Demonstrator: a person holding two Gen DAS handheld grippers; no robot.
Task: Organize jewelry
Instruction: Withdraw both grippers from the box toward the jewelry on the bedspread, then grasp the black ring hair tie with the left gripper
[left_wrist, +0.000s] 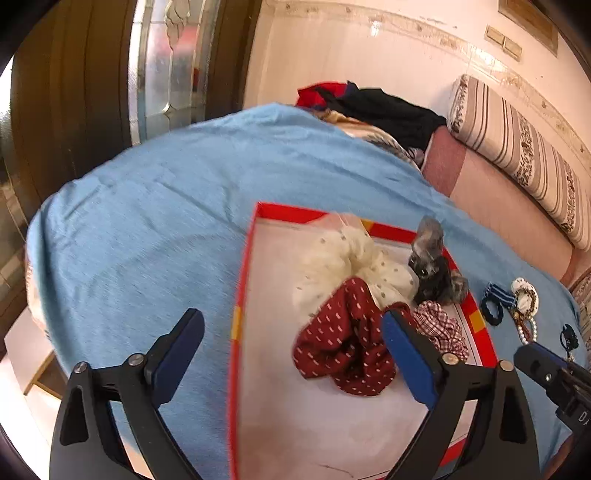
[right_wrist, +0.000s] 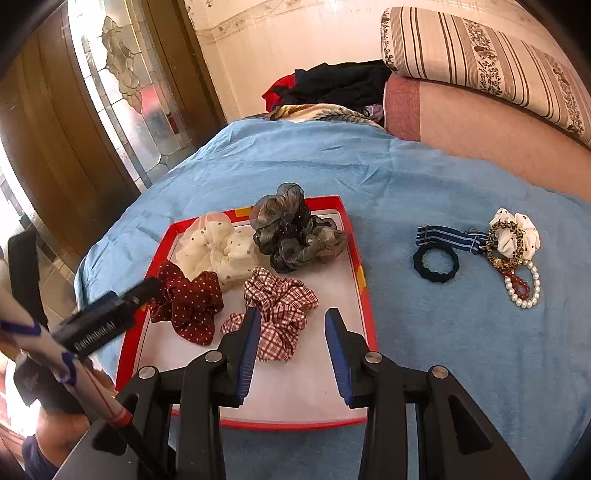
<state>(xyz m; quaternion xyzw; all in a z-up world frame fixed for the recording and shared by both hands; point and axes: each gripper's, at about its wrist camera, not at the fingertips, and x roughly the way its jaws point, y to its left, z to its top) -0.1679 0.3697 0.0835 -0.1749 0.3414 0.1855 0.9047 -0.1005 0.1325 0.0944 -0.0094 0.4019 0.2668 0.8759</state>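
A red-rimmed tray (right_wrist: 351, 236) (left_wrist: 242, 295) on the blue cloth holds a maroon dotted scrunchie (right_wrist: 188, 299) (left_wrist: 343, 350), a cream one (right_wrist: 218, 251) (left_wrist: 347, 266), a grey sheer one (right_wrist: 295, 232) (left_wrist: 436, 273) and a red checked one (right_wrist: 280, 302) (left_wrist: 439, 328). My left gripper (left_wrist: 291, 332) is open above the tray's left part, beside the maroon scrunchie. My right gripper (right_wrist: 293, 321) is open, just over the checked scrunchie's near edge. To the tray's right lie a black hair tie (right_wrist: 437, 266) (left_wrist: 491, 312), a blue striped band (right_wrist: 447, 236), a white-and-leopard scrunchie (right_wrist: 513, 236) and a pearl bracelet (right_wrist: 524, 291).
The blue cloth (right_wrist: 424, 332) covers a bed. A striped bolster (right_wrist: 480, 55) and a pink mattress edge (right_wrist: 480, 125) lie behind, with piled clothes (right_wrist: 340, 85) at the back. A wooden door with patterned glass (right_wrist: 122, 81) stands to the left.
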